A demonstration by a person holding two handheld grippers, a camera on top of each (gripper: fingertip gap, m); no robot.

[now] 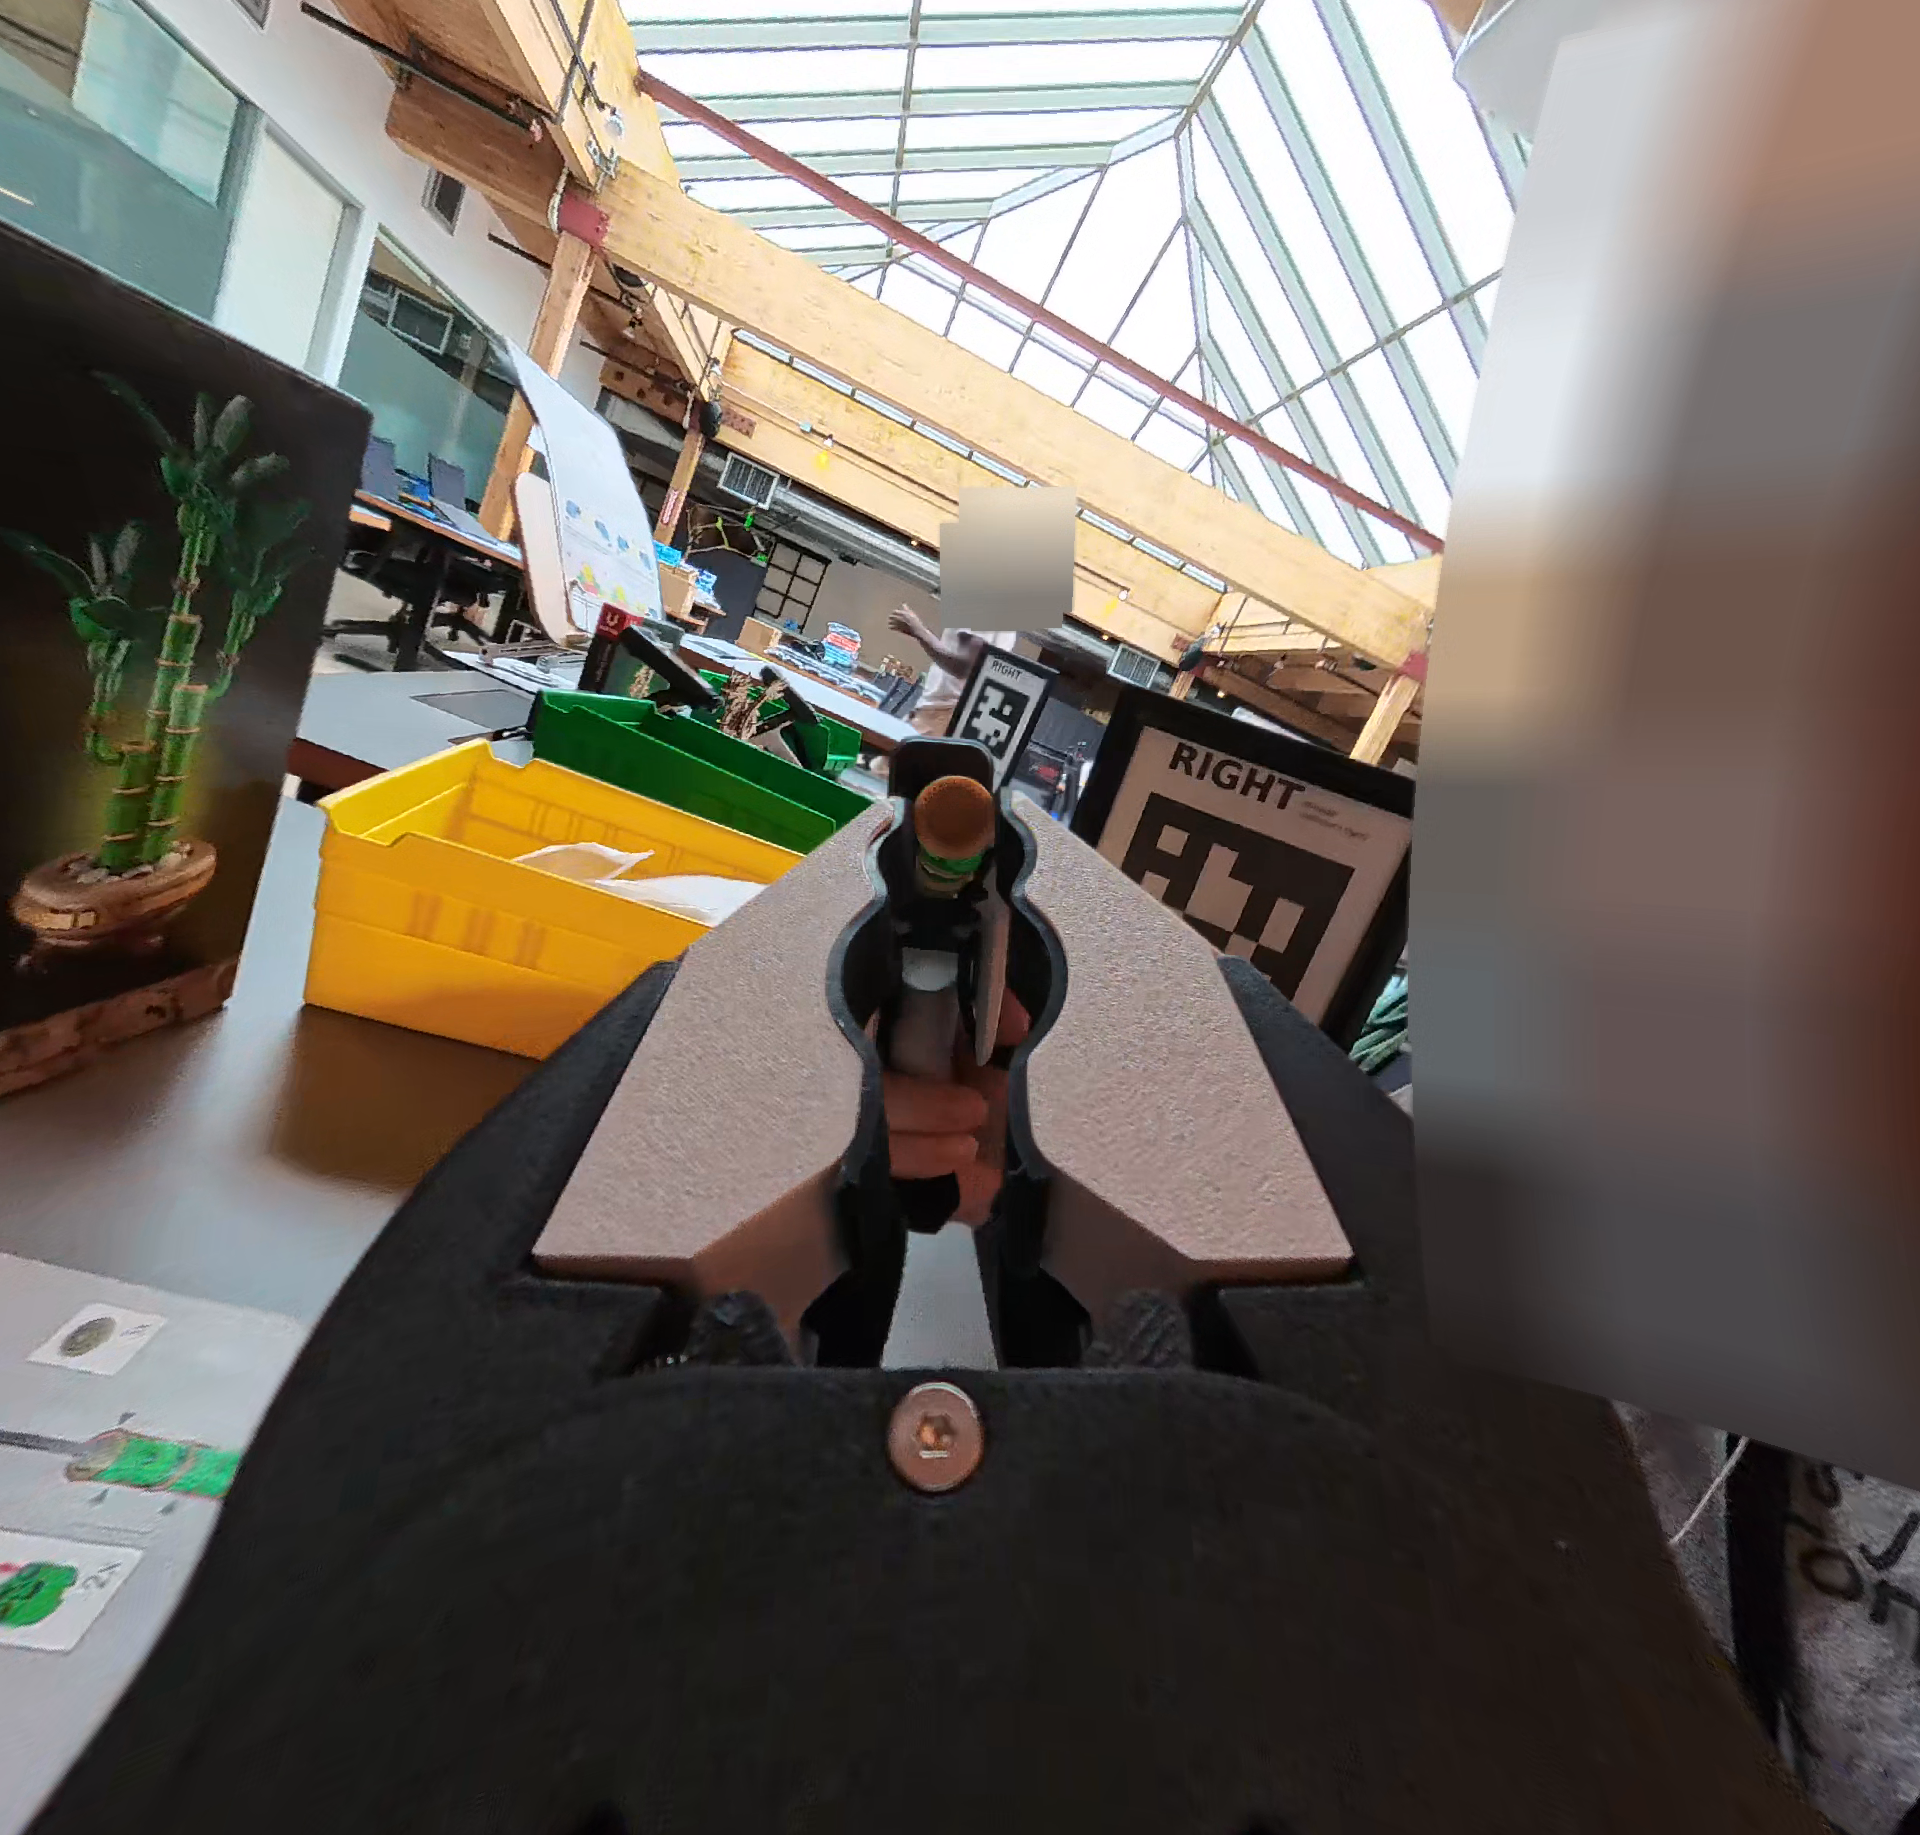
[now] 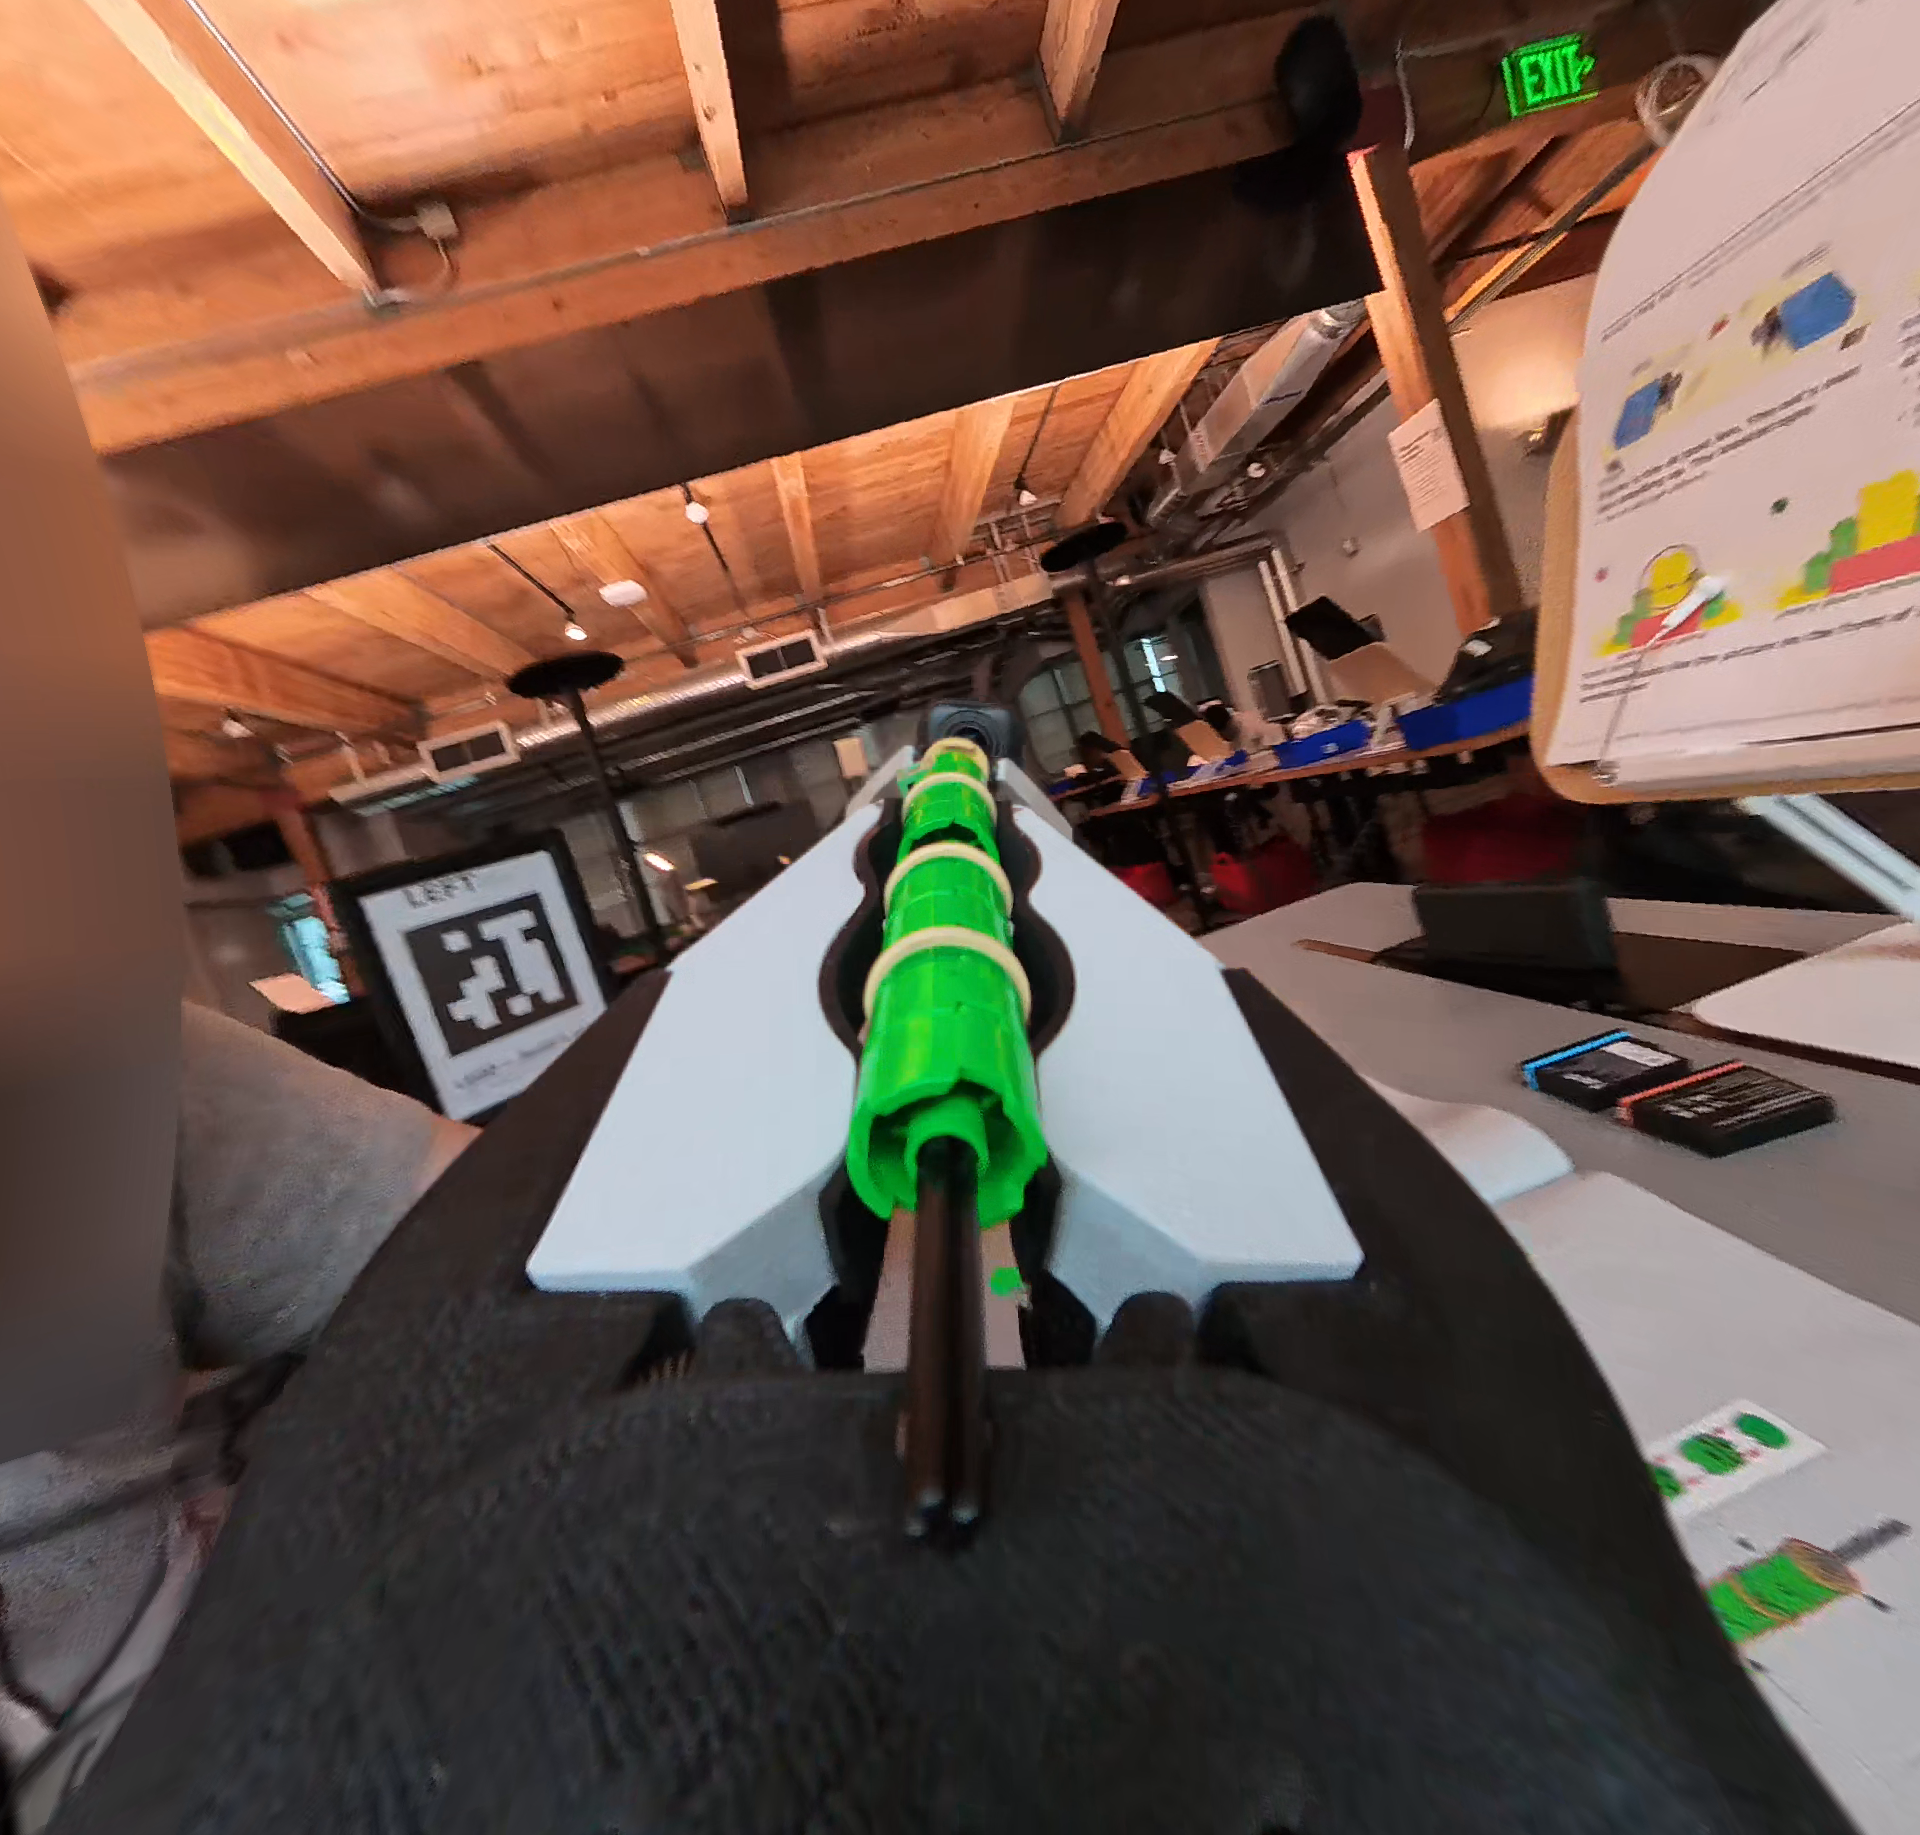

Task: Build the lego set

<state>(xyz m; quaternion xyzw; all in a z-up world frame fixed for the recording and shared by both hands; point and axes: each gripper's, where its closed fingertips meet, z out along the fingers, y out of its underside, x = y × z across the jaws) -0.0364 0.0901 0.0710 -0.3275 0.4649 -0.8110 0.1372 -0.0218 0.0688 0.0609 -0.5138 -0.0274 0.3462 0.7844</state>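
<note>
Left wrist view: bright daylight enters through the glass skylight (image 1: 1039, 123), which is overexposed to near white. Below it, the yellow bin (image 1: 499, 881) casts a warm reflection on the dark table (image 1: 260, 1110). Focus is sharp at centre; the instruction sheet (image 1: 94, 1473) at the lower left edge is smeared. Straight beams bow toward the corners, showing wide-angle distortion.

Right wrist view: dimmer, warm-toned, lit by small ceiling spot lamps (image 2: 696, 512) under the wooden ceiling (image 2: 520, 71). The green stalk (image 2: 945, 1006) is crisp near the lens. The board of printed sheets (image 2: 1756, 435) at right is motion-blurred.
</note>
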